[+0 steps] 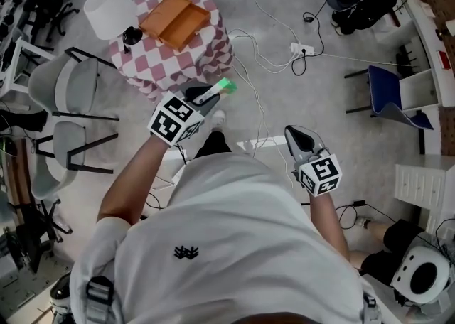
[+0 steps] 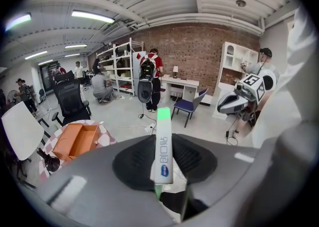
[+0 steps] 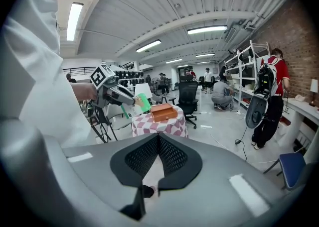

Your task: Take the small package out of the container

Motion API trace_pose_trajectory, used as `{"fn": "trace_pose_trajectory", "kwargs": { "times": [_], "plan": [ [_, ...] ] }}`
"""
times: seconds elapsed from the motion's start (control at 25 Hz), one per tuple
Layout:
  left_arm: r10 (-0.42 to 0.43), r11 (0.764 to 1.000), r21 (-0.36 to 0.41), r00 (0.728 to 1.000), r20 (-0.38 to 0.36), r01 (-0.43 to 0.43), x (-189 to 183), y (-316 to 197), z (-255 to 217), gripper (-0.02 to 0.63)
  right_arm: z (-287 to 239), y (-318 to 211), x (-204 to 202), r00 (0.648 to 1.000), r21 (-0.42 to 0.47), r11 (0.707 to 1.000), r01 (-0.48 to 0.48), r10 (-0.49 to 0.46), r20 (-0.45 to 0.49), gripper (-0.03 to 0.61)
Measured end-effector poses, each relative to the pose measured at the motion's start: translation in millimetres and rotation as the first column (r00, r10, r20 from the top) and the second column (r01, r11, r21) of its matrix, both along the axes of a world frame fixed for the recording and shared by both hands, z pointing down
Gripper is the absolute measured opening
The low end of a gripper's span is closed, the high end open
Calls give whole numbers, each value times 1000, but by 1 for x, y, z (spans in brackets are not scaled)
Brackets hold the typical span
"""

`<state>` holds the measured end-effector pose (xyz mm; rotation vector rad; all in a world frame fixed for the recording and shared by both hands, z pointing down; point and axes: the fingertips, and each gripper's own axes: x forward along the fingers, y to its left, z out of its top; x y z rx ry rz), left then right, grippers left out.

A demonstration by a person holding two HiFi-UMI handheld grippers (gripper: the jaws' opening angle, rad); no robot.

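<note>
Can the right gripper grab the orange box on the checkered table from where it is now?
Probably not. The right gripper hangs by the person's side, well short of the orange box on the checkered table, with floor between. Nothing blocks it; it's just far.

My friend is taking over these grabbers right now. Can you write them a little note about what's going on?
Left gripper: jaws shut on the small package, held in the air, away from the table.
Right gripper: jaws together, nothing in them.
Container: open on the table, looks empty.
Done: the package is out.
Left: probably just setting it down somewhere.
</note>
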<state>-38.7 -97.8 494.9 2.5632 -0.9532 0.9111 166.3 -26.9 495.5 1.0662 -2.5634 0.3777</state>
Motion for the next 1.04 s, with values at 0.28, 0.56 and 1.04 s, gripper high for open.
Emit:
{"fn": "trace_pose_trajectory", "kwargs": {
  "times": [0.28,0.56,1.04],
  "plan": [
    [-14,1000,-8,1000,6,14,-2,1,3,153,2,1,0,1000,-2,1000,12,-12,0,0],
    [-27,1000,-12,1000,14,27,2,-2,5,153,1,-3,4,1000,7,1000,23,-23,6,2],
    [-46,999,-19,999,26,46,23,1,12,153,8,6,26,1000,6,1000,27,-27,14,1]
  ]
}}
